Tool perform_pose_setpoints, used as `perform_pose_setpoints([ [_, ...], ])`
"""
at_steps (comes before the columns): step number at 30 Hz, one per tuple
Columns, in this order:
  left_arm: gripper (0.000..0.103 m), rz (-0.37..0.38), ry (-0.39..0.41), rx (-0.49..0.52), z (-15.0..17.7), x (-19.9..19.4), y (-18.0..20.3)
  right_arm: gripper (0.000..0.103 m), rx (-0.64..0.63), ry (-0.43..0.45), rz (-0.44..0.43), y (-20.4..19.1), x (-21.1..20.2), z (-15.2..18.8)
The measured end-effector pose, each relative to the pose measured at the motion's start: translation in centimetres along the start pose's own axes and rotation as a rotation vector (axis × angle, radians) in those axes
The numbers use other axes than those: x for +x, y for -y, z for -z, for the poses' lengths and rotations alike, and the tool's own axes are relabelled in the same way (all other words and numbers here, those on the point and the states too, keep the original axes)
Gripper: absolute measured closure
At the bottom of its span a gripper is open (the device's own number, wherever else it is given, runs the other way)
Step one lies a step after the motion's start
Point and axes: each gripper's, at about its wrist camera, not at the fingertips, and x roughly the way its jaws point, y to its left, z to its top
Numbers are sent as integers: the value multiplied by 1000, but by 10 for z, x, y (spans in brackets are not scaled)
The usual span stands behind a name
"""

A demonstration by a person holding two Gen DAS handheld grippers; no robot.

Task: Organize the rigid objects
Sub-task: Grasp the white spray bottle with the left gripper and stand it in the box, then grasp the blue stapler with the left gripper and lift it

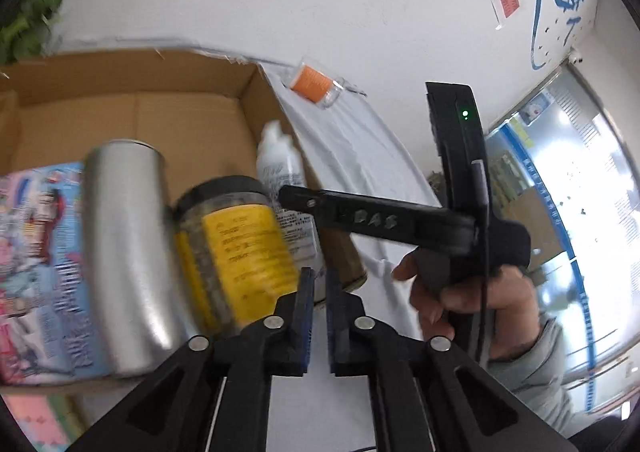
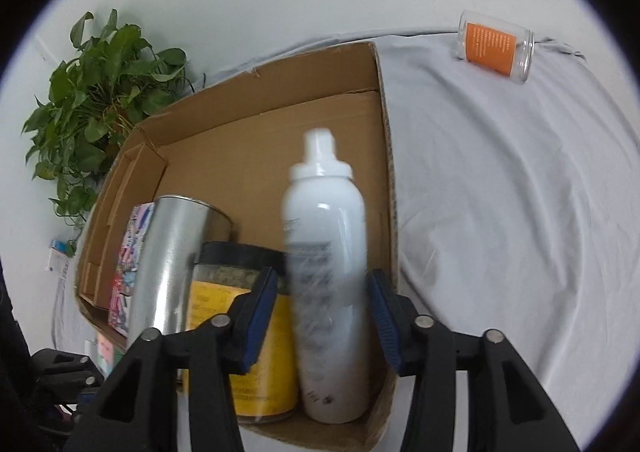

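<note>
Right wrist view shows the right gripper [image 2: 324, 316] open around the white bottle [image 2: 326, 272], apparently just boxed; the orange-labelled jar [image 2: 494, 48], upper right, probably comes next.

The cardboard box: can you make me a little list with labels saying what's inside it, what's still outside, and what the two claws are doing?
container: open brown cardboard box on grey cloth
inside, upright: white plastic spray bottle; yellow-labelled jar with black lid; silver metal can; colourful printed carton
outside: clear jar with orange label, lying on its side on the cloth
left claw: shut, empty
right claw: open, bottle between its pads, not pressed
</note>
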Motion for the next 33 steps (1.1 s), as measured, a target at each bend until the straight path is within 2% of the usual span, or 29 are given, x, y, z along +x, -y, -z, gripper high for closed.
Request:
perform_pose_setpoints([
  [1,81,-44,33,26,5,-14,4,17,-6,27,1,-5,-10,4],
  [2,73,-95,78,55,11,-33,8,12,-21,62,17,-11,-21,9],
  [4,26,-178,174,99,23,-79,14,12,-90,147,51,-29,-52,25],
  [6,4,-258,309,142,34,-138,22,8,-151,191,60,-47,-73,46],
  [7,1,-305,368,154,40,-165,25,7,-186,215,55,-59,-86,63],
  [8,1,-367,428,168,50,-196,30,7,-214,232,55,-68,-93,76],
  [9,1,-401,457,174,56,-220,30,7,-261,259,54,-82,-103,97],
  [12,1,-496,496,155,83,-284,30,7,-341,319,-5,-115,-125,148],
  [14,0,-522,483,125,109,-313,16,7,-348,315,-93,-130,-132,178],
  [16,1,-501,416,74,151,-322,-5,7,-365,255,-207,-148,-124,211],
  [18,1,-465,337,2,195,-311,-25,7,-399,161,-325,-171,-104,247],
  [19,1,-442,301,-41,217,-299,-38,7,-410,133,-354,-177,-95,257],
  [21,4,-368,220,-123,259,-268,-66,7,-422,54,-376,-192,-72,278],
  [24,13,-246,136,-241,305,-228,-86,7,-360,-37,-429,-203,-42,290],
  [26,21,-186,103,-303,321,-203,-99,8,-337,-64,-444,-206,-25,294],
  [28,35,-138,69,-347,331,-185,-108,11,-339,-80,-407,-210,-9,295],
  [30,45,-123,33,-356,327,-169,-112,23,-355,-92,-379,-214,3,300],
  [31,45,-139,22,-355,328,-163,-113,24,-363,-101,-360,-215,9,302],
  [32,46,-136,27,-349,326,-158,-114,31,-386,-51,-342,-217,6,304],
  [33,49,-130,29,-345,323,-154,-115,42,-407,-37,-315,-219,6,306],
])
